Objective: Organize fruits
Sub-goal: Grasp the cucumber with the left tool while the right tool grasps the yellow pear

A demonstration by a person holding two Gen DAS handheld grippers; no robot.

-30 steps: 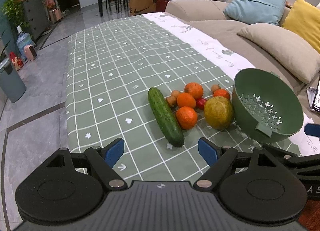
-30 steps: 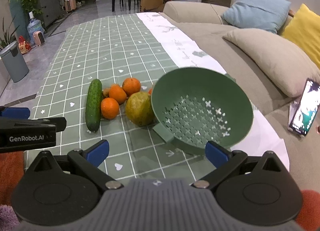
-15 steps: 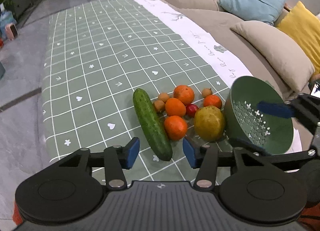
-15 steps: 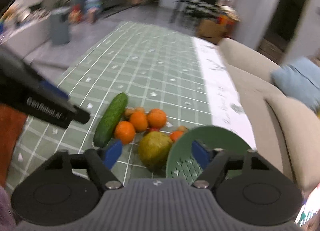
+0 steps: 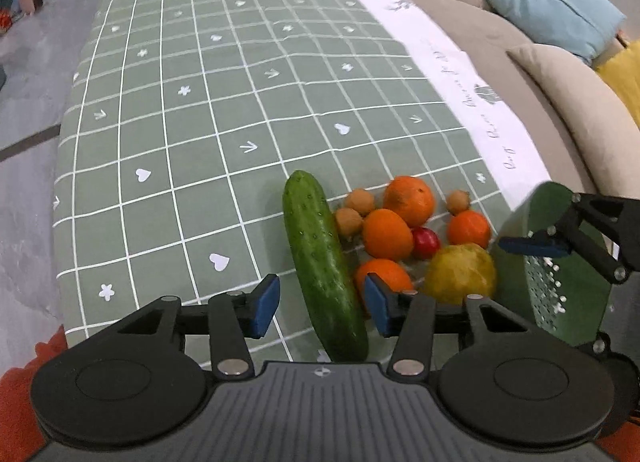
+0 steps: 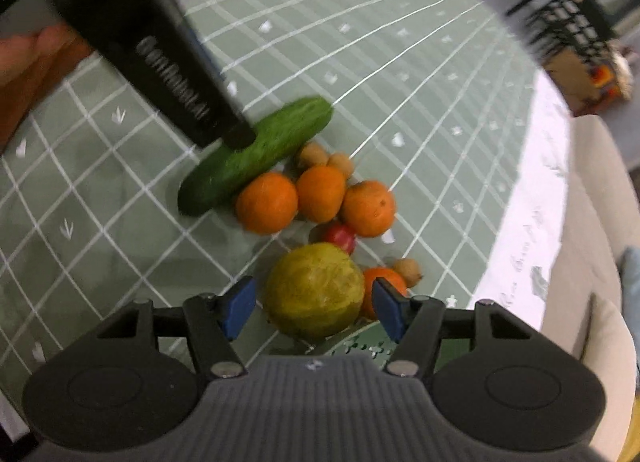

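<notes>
On the green checked tablecloth point(image 5: 192, 110) lies a cucumber point(image 5: 316, 254) beside several oranges point(image 5: 387, 233), small brown fruits point(image 5: 360, 201), a small red fruit point(image 5: 425, 243) and a large yellow-green fruit point(image 5: 460, 278). My left gripper point(image 5: 320, 310) hangs over the cucumber's near end with its jaws closing. The cucumber is between the blue pads, which do not touch it. My right gripper point(image 6: 314, 308) straddles the yellow-green fruit point(image 6: 314, 290) with a gap on both sides. A green colander point(image 5: 560, 294) stands right of the pile, with its rim point(image 6: 360, 344) just under the right gripper.
A white cloth strip point(image 5: 460, 74) runs along the table's right edge. Beyond it is a beige sofa point(image 5: 560, 94) with blue and yellow cushions. Grey floor point(image 5: 28, 102) lies past the left edge. The left gripper's black body point(image 6: 160, 62) crosses the right wrist view over the cucumber point(image 6: 260, 150).
Both grippers came down and in over the fruit pile, and their jaws narrowed from wide open. The right one rolled, so the colander now sits beneath it.
</notes>
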